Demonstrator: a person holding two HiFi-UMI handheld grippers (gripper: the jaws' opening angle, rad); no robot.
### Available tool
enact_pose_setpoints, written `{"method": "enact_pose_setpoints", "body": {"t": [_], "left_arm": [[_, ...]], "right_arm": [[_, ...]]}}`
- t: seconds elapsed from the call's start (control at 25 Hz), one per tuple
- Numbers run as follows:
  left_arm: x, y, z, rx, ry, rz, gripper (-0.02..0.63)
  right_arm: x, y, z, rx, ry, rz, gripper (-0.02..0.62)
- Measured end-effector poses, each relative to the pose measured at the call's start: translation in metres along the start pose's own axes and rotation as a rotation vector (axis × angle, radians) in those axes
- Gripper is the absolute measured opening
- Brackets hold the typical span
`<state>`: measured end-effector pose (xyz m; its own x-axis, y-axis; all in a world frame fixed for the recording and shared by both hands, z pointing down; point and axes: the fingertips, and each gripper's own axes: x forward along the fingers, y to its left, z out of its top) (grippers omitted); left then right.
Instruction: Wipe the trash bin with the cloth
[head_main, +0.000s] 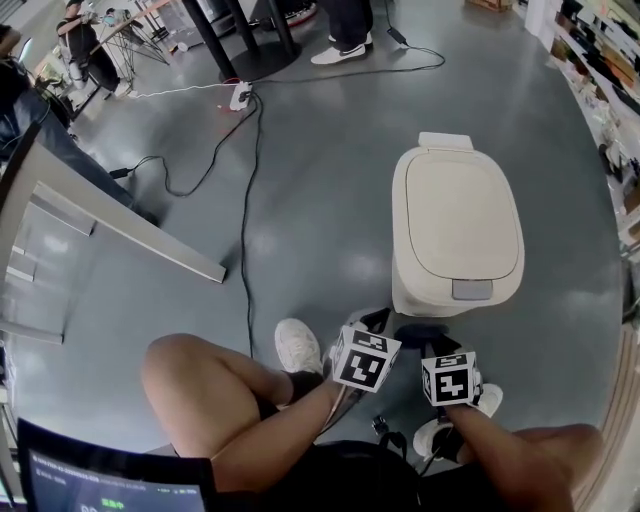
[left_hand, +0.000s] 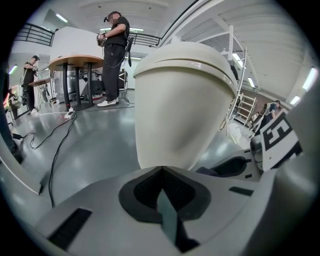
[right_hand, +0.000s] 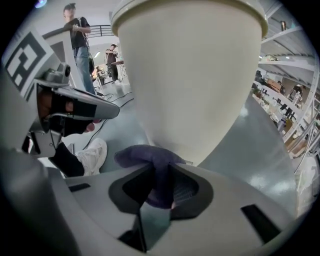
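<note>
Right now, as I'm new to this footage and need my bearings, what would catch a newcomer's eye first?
The cream trash bin, lid shut, stands on the grey floor, filling both gripper views. The right gripper is clamped on a purple cloth low at the bin's front; the left gripper, shut and empty, is beside it.

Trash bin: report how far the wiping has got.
Done: the cloth is clamped in the right gripper. In hand: it sits low at the front of the trash bin. To do: likely lid and sides; no wiped patch shows. The left gripper: shut, empty.
</note>
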<state>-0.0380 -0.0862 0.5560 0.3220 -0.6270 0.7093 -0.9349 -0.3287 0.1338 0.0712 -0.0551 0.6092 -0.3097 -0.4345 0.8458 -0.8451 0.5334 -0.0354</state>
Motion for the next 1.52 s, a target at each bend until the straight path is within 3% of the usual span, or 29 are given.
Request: {"method": "enact_pose_setpoints", "body": {"t": [0.52,0.92,1.52], "left_arm": [[0.006,0.021,-0.007,-0.017,0.02,0.004,0.0],[0.012,0.03,-0.01,-0.005,0.033,0.009,0.0],[0.025,0.003,-0.015,0.022,0.063,-0.032,0.0]], "right_arm": [[0.038,0.026,0.013,0.026,0.015,0.075,0.087],[0.052,0.017,0.018,0.073,0.017,0.084,0.087],[0.054,-0.016,0.009,0.1,0.052,0.069,0.087]]}}
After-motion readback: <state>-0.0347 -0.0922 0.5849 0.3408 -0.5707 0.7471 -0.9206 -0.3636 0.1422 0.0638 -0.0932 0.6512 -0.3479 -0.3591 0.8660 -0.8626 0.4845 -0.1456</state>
